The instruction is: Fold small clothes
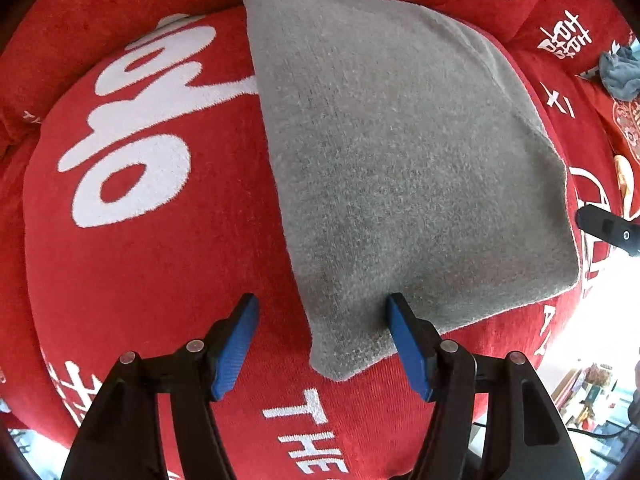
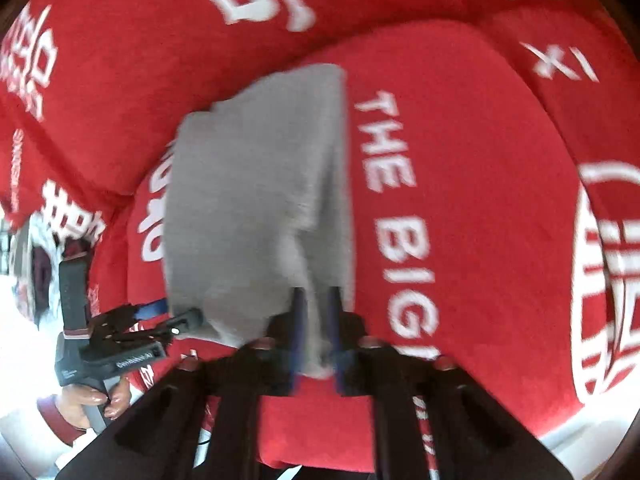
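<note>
Folded grey knit cloth (image 1: 400, 168) lying on red lettered cushion (image 1: 160, 280); left gripper (image 1: 324, 344) gaping over corner, gripping nothing; right gripper (image 2: 316, 336) jaws part-open, cloth edge between.

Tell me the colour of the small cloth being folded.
Plain grey cloth, seen best in the left wrist view.

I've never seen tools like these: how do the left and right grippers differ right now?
The left gripper stands wide open, straddling the near corner of the grey cloth; the right gripper has its fingers close together with cloth bunched between them, though blur hides whether they pinch. The left gripper looks sharp, the right gripper smeared. Both share blue pads on black fingers.
</note>
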The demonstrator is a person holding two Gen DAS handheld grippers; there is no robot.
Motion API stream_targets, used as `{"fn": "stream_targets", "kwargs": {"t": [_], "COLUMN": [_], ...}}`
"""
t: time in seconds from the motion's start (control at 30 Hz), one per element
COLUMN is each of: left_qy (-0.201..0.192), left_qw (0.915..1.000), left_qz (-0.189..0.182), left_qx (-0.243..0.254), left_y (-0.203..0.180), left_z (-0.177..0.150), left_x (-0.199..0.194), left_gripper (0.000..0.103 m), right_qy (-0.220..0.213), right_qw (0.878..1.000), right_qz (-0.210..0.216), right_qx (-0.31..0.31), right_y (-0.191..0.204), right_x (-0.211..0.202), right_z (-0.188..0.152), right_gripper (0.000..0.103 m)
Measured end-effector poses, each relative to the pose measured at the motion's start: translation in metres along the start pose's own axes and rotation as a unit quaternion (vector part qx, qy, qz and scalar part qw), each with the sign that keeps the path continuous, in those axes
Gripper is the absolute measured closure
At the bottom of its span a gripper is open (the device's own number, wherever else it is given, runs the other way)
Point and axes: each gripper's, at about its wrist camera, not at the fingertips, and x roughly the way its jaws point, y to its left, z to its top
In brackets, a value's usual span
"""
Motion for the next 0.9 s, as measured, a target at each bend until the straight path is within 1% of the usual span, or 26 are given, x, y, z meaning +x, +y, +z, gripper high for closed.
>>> {"fn": "stream_targets", "kwargs": {"t": [0.03,0.07,0.1,0.13,0.17,0.23,0.27,0.33,0.37,0.43,0.5,0.6,0.67,0.73,0.8,0.9], "left_qy": [-0.002,-0.005,-0.008,-0.01,-0.012,-0.01,-0.008,-0.008,-0.009,-0.01,-0.01,-0.009,-0.009,-0.007,-0.002,-0.001], "left_qw": [1.0,1.0,0.9999,0.9998,0.9997,0.9994,0.9993,0.9992,0.9991,0.999,0.999,0.9988,0.9987,0.9985,0.9981,0.9977], "left_qz": [0.003,0.006,0.008,0.01,0.012,0.018,0.022,0.029,0.033,0.039,0.041,0.042,0.045,0.049,0.059,0.065], "left_qx": [-0.002,-0.005,-0.01,-0.015,-0.02,-0.027,-0.029,-0.026,-0.023,-0.019,-0.018,-0.022,-0.024,-0.023,-0.02,-0.021], "left_y": [0.001,0.002,0.004,0.004,0.006,0.01,0.011,0.011,0.011,0.008,0.006,0.006,0.006,0.003,0.001,-0.01], "left_z": [0.0,0.0,0.0,0.001,0.001,0.001,0.001,-0.001,-0.001,-0.001,-0.001,0.0,0.002,0.003,0.003,0.008], "left_x": [-0.002,-0.005,-0.008,-0.01,-0.012,-0.014,-0.014,-0.017,-0.019,-0.02,-0.021,-0.023,-0.024,-0.024,-0.023,-0.021], "left_gripper": [0.036,0.036,0.036,0.036,0.036,0.036,0.036,0.036,0.036,0.036,0.036,0.036,0.036,0.036,0.036,0.036], "right_qy": [0.004,0.008,0.01,0.011,0.011,0.019,0.024,0.027,0.026,0.026,0.03,0.028,0.027,0.028,0.025,0.017], "right_qw": [1.0,1.0,1.0,1.0,0.999,0.999,0.999,0.997,0.997,0.997,0.997,0.996,0.996,0.995,0.996,0.998], "right_qz": [-0.005,-0.01,-0.015,-0.024,-0.032,-0.03,-0.022,0.005,0.016,0.012,0.004,-0.016,-0.012,-0.005,-0.007,-0.012], "right_qx": [-0.005,-0.009,-0.011,-0.011,-0.006,0.016,0.034,0.069,0.076,0.077,0.077,0.082,0.089,0.091,0.083,0.067], "right_y": [0.006,0.01,0.012,0.013,0.012,0.0,-0.008,-0.023,-0.026,-0.029,-0.033,-0.038,-0.04,-0.041,-0.038,-0.031], "right_x": [0.008,0.015,0.019,0.024,0.029,0.038,0.042,0.04,0.038,0.032,0.026,0.015,0.01,0.006,0.001,-0.006], "right_z": [0.004,0.007,0.009,0.01,0.011,0.008,0.007,0.003,0.002,-0.001,-0.005,-0.009,-0.01,-0.011,-0.012,-0.011], "right_gripper": [0.047,0.051,0.075,0.09,0.094,0.094,0.094,0.094,0.094,0.094,0.09,0.09,0.089,0.084,0.069,0.067]}}
